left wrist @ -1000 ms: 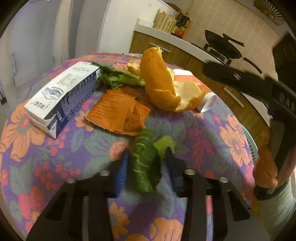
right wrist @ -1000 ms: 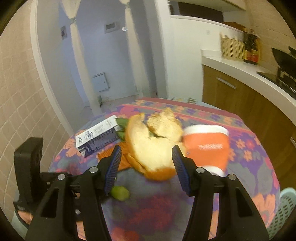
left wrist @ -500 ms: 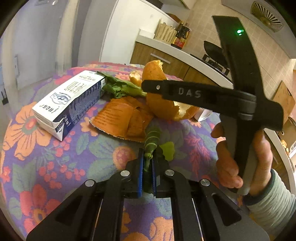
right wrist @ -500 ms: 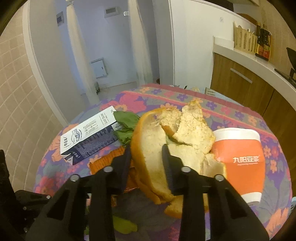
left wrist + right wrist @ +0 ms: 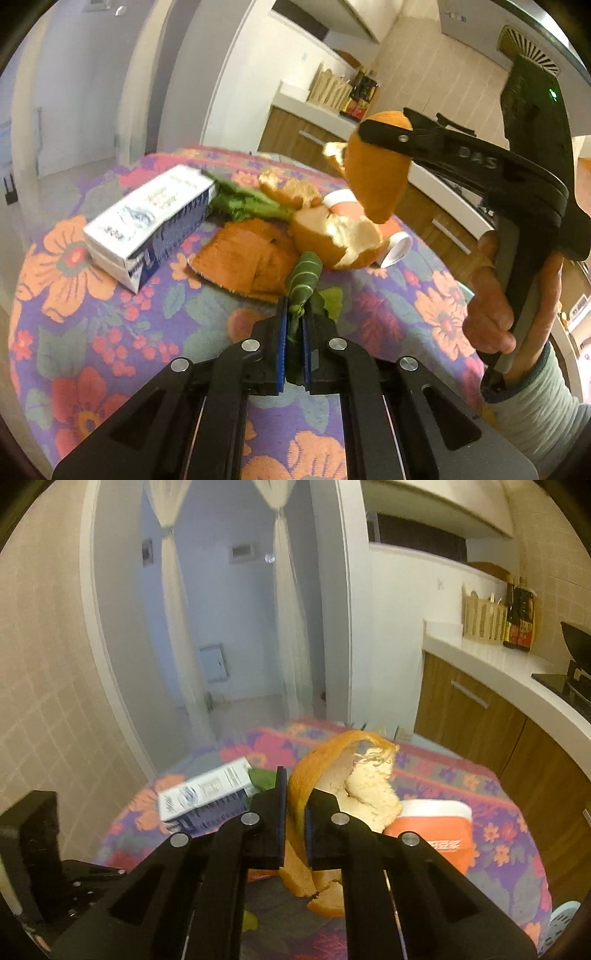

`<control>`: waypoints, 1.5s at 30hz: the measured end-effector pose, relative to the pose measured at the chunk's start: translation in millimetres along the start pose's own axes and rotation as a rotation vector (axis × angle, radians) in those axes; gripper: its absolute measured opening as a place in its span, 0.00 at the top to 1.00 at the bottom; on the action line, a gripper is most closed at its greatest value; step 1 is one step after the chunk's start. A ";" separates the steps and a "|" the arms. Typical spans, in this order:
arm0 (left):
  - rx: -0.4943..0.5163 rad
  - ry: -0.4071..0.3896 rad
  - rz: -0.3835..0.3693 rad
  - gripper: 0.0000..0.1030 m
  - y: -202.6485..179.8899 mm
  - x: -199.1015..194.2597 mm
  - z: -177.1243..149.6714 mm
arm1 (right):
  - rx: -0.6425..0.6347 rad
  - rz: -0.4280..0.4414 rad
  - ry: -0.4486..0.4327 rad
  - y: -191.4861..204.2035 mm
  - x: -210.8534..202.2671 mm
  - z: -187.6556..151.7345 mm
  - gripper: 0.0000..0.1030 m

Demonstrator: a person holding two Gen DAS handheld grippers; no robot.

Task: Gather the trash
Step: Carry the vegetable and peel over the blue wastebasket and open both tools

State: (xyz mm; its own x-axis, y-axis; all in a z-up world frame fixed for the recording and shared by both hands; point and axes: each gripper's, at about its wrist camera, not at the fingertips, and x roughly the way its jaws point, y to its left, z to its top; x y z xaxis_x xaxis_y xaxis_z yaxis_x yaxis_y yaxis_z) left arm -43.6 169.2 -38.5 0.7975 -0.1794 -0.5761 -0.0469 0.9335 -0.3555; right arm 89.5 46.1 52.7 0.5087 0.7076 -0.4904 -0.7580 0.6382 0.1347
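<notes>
- The left gripper (image 5: pixel 294 321) is pinched on a green leaf (image 5: pixel 303 280), just above the floral tablecloth (image 5: pixel 110 332).
- The right gripper (image 5: pixel 295 805) is clamped on an orange peel (image 5: pixel 365 786), which is lifted clear of the table.
- More peel (image 5: pixel 332 236), an orange wrapper (image 5: pixel 243 258), a white carton (image 5: pixel 155 221), leafy greens (image 5: pixel 243 201) and a tipped orange cup (image 5: pixel 436 834) lie on the cloth beyond.
</notes>
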 end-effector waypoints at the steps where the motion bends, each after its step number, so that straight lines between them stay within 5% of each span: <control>1: 0.006 -0.008 0.000 0.96 -2.1 -3.6 2.9 | 0.005 0.012 -0.009 -1.6 -5.1 2.8 0.95; 10: 0.075 -0.077 -0.034 0.96 -41.6 -30.1 28.4 | 0.098 0.126 -0.092 -34.3 -70.8 8.8 0.95; 14: 0.120 -0.080 -0.056 0.96 -66.6 -28.1 36.4 | 0.125 0.108 -0.127 -52.8 -105.5 1.3 0.95; 20: 0.210 -0.062 -0.128 0.96 -118.5 -12.9 45.5 | 0.149 -0.034 -0.166 -81.0 -150.8 -25.4 0.95; 31: 0.360 0.064 -0.245 0.96 -217.5 56.3 45.7 | 0.381 -0.259 -0.139 -183.6 -210.4 -115.5 0.95; 45: 0.518 0.255 -0.294 0.96 -327.6 150.4 7.7 | 0.675 -0.424 -0.023 -288.6 -250.0 -216.6 0.95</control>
State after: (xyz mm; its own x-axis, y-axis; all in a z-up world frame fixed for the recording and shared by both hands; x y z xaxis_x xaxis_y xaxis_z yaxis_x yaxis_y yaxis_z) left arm 96.3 -161.2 -3.0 0.5618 -0.4585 -0.6885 0.4987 0.8518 -0.1603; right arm 92.6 -380.7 -50.0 0.7123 0.3650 -0.5996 -0.0906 0.8948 0.4371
